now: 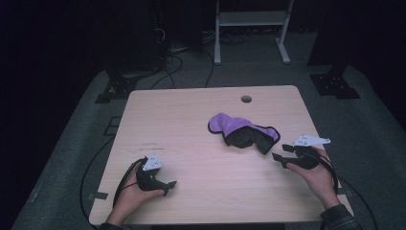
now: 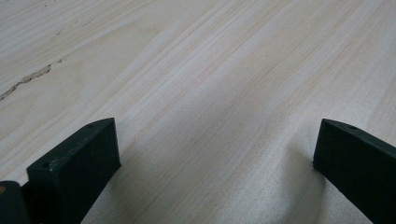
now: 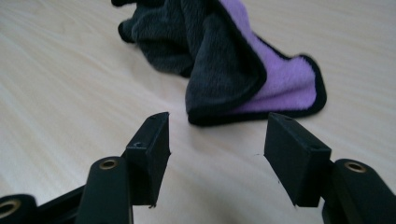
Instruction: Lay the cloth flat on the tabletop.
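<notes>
Just short of the crumpled cloth (image 3: 233, 60), right claw (image 3: 217, 140) stands open.

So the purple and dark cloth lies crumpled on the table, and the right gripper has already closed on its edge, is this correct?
Not quite. The cloth does lie crumpled on the table, but the right gripper has not closed on it. The right gripper view shows its jaws apart with bare wood between them, and the cloth's edge lies just beyond the tips, untouched.

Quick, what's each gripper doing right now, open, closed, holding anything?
Left gripper: open, nothing between the jaws, just bare table.
Right gripper: open, holding nothing; the purple and black cloth lies just ahead of it.
</notes>
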`<state>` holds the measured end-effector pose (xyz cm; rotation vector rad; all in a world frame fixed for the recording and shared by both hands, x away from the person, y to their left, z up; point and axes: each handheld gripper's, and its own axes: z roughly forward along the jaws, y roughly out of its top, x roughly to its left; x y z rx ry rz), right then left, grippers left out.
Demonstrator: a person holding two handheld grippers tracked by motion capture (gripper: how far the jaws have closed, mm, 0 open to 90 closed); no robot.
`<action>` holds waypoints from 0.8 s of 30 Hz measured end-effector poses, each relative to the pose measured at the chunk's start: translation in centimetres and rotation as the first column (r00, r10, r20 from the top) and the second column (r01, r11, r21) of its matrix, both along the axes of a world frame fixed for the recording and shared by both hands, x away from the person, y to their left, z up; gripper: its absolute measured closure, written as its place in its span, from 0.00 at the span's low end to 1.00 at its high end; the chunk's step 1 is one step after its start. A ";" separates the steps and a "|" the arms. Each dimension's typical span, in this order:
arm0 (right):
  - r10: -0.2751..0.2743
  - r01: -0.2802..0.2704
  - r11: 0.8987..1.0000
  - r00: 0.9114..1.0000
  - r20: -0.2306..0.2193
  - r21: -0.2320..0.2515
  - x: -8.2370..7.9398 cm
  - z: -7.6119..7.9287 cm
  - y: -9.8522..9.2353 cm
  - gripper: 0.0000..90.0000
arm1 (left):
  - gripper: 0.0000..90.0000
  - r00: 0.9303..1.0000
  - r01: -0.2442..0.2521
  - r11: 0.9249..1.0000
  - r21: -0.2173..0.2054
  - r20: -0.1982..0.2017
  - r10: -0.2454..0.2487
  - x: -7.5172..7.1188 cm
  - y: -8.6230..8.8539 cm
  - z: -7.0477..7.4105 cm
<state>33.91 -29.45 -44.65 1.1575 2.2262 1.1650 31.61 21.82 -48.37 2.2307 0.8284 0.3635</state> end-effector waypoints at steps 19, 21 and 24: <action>0.015 -0.015 1.000 1.000 -0.016 -0.001 6.5 0.6 2.3 0.69 | 0.00 1.000 -0.001 1.000 -0.002 0.002 0.001 0.0 0.0 0.0; 0.011 -0.011 1.000 1.000 -0.019 -0.001 6.7 0.5 2.4 0.70 | 0.00 1.000 -0.001 1.000 -0.002 0.002 0.001 0.0 0.0 0.0; 0.008 -0.009 1.000 1.000 -0.030 -0.005 7.3 0.3 2.6 0.78 | 0.00 1.000 -0.001 1.000 -0.002 0.002 0.001 0.0 0.0 0.0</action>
